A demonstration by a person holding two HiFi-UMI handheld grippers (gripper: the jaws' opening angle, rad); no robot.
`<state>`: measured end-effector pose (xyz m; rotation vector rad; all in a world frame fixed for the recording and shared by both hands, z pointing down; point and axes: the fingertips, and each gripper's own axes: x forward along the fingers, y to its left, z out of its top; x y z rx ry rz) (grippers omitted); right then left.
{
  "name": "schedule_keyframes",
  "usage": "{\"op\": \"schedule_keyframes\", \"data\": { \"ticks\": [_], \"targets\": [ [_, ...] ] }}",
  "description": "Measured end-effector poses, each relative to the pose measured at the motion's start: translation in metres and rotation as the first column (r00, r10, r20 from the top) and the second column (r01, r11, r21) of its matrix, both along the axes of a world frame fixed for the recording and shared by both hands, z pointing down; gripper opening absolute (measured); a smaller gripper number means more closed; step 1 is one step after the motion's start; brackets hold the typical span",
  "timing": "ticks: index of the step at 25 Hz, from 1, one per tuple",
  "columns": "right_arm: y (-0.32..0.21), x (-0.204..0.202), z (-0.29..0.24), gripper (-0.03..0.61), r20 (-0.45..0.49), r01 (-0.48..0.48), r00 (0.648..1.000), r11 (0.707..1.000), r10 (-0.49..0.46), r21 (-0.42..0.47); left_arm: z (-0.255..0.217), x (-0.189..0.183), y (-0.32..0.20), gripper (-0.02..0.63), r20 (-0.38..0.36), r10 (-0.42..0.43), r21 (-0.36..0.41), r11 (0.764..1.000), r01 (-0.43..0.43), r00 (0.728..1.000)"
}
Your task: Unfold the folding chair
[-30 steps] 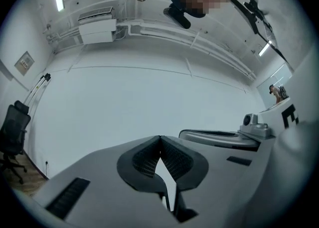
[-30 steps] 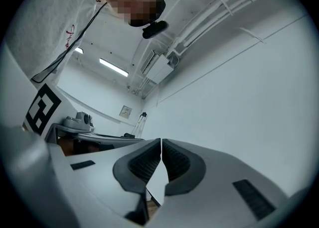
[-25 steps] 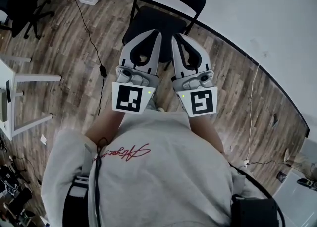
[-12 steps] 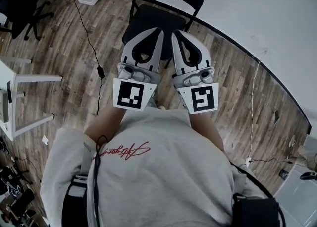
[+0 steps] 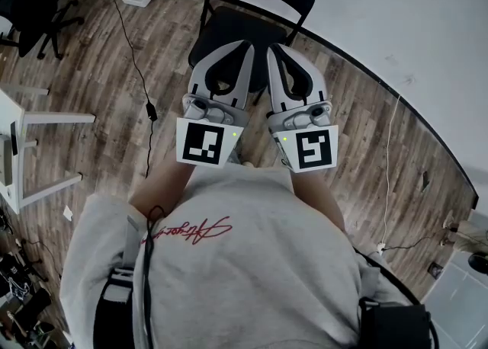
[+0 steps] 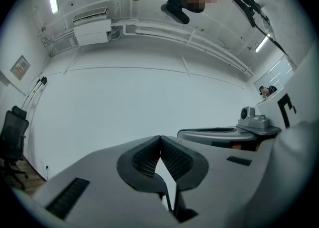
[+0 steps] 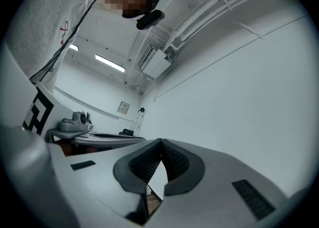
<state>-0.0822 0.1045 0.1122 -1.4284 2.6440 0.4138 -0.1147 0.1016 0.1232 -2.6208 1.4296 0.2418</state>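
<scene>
A: Chair status?

B: The black folding chair (image 5: 255,4) stands opened out on the wood-plank floor (image 5: 99,81), back to the white wall (image 5: 396,12). Rounded backrest, flat padded seat, thin tube frame. Front legs are hidden behind the grippers, so fully open is probable, not confirmed.

A: Grippers?

B: The left gripper (image 5: 245,48) and right gripper (image 5: 272,50) sit side by side ahead of the person's chest. Both are pinched closed, ribbed black pads (image 6: 147,157) tip to tip, nothing between. Smooth white moulded shells. Only bare wall shows past the tips.

A: Surroundings?

B: White table (image 5: 53,118) at left, black office chair (image 5: 34,4) in the corner, thin cable (image 5: 137,58) across the planks.
</scene>
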Motion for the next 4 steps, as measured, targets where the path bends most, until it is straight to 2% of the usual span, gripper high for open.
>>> {"op": "schedule_keyframes", "data": {
  "ticks": [4],
  "targets": [
    [0.0008, 0.0012, -0.0005, 0.017, 0.001, 0.003, 1.000, 1.000, -0.003, 0.002, -0.0008, 0.0019, 0.0012, 0.014, -0.004, -0.004, 0.003, 1.000, 0.004, 1.000]
  ]
}}
